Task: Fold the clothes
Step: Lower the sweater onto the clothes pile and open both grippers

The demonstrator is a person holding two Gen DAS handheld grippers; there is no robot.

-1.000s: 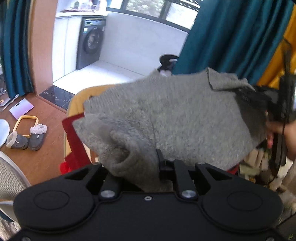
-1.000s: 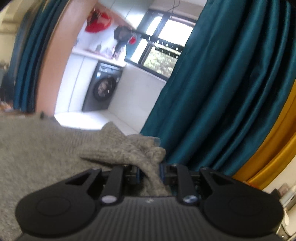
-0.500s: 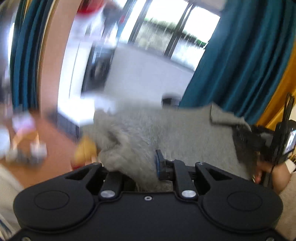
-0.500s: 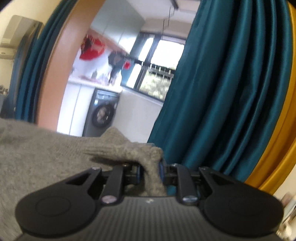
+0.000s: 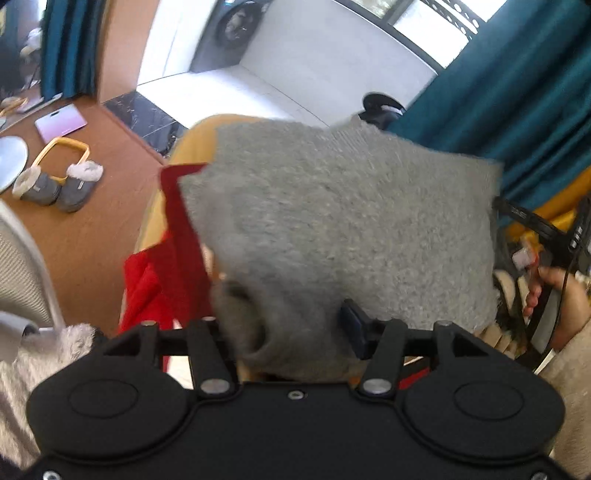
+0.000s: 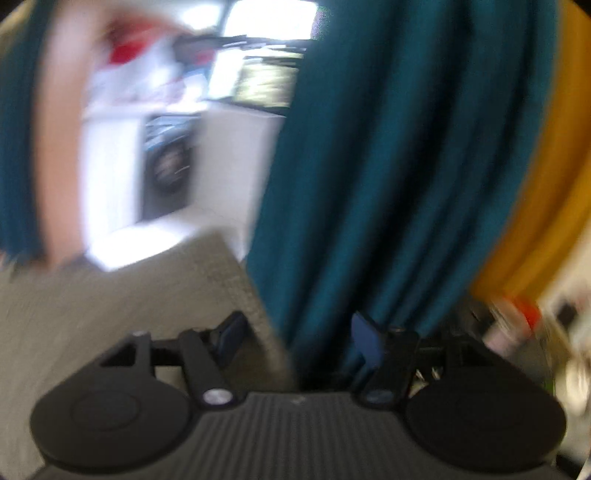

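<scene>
Two hand-held grippers are letting go at once: the left hand-held gripper (image 5: 295,325), at the bottom of its frame, has its jaws opening around a bunched fold of the grey knitted sweater (image 5: 351,221), which still sits between the fingers but looks no longer pinched. The right hand-held gripper (image 6: 295,341) is also opening, jaws fairly wide, with the sweater's edge (image 6: 236,280) lying between them near the left finger, apparently free of the pads; that view is heavily blurred. From the left wrist view the sweater spreads across the middle of the frame, over a red garment (image 5: 170,258) at lower left and a yellow-tan surface (image 5: 192,144) behind it, likely the counter or a cushion. Judging by this, the step is releasing a finished fold: both sides are best let down together and the fingers drawn straight back, so the knit does not snag or drag the fold open. Farther off, grey slippers (image 5: 55,184) sit on the wooden floor at left, a washing machine (image 5: 229,29) stands at the top, and teal curtains (image 5: 517,92) hang at upper right. No writing or brand is legible.
</scene>
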